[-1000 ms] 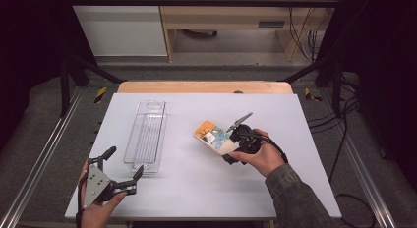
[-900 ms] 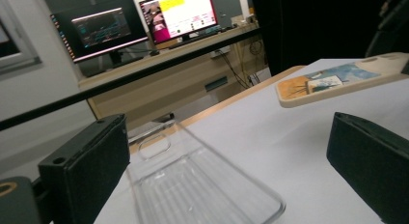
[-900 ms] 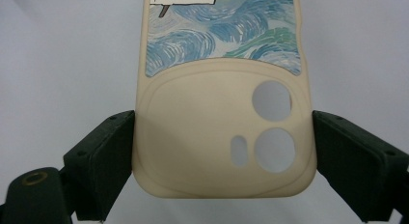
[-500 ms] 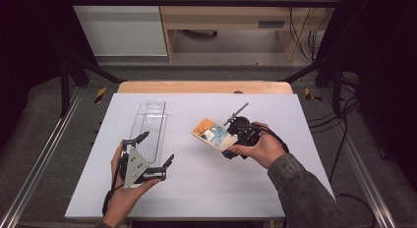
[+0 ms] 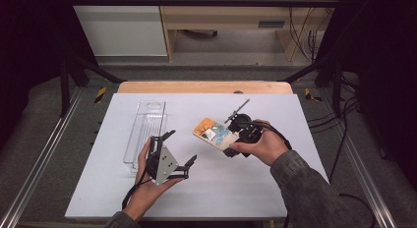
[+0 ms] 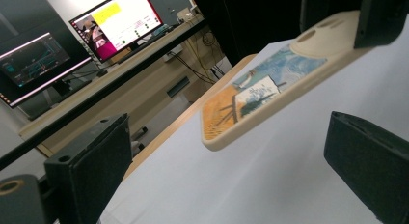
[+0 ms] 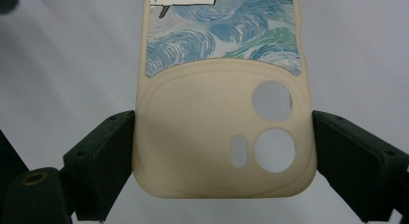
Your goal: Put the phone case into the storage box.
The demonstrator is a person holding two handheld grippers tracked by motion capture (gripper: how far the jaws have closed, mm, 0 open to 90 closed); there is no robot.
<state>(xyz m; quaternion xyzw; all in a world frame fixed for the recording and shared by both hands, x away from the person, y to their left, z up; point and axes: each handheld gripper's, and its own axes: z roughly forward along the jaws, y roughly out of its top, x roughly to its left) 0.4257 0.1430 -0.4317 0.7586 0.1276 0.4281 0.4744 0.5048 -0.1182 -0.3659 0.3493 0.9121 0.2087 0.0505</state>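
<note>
The white desk (image 5: 255, 193) fills the middle of the high view. A clear plastic tray (image 5: 145, 132) lies left of centre. The right gripper (image 5: 236, 137) clamps its fingers on the phone case (image 5: 215, 133), held above centre. The left gripper (image 5: 179, 152), lower left, has its fingers spread, empty.

Tongs (image 6: 231, 175) gape wide; phone case (image 6: 270, 89) hangs beyond, above white table (image 6: 241, 185)

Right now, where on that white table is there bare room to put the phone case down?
The right side of the white table, beyond the right tool holding the beige painted phone case, is bare, as is the far strip along the wooden edge. It is crowded mid-left, where the clear plastic tray lies beside the open left tool.
</note>
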